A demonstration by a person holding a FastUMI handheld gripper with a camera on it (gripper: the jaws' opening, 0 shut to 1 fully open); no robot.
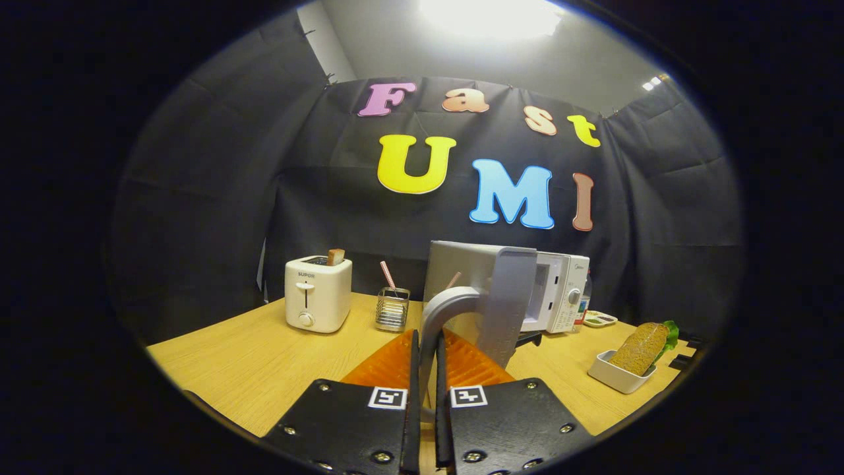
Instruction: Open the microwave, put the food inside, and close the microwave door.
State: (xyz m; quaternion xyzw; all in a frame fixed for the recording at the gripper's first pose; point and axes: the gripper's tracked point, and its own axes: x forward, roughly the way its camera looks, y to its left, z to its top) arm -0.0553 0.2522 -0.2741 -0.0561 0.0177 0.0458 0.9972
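Note:
The white microwave [562, 293] stands at the back of the wooden table [264, 363], its door [511, 290] swung open toward me. The door's grey curved handle [453, 301] runs down between my fingers. My gripper [428, 349] is shut on that handle, with both fingers pressing on its lower end. The food is a brown-bread sandwich [641, 348] with green lettuce, leaning in a small white dish [616, 378] to the right of the fingers, apart from the microwave. The open door hides most of the microwave's inside.
A white toaster [318, 293] with a slice of toast in it stands at the back left. A metal mesh holder [393, 309] with a pink straw stands between toaster and door. A small dish [599, 320] lies beside the microwave's right side.

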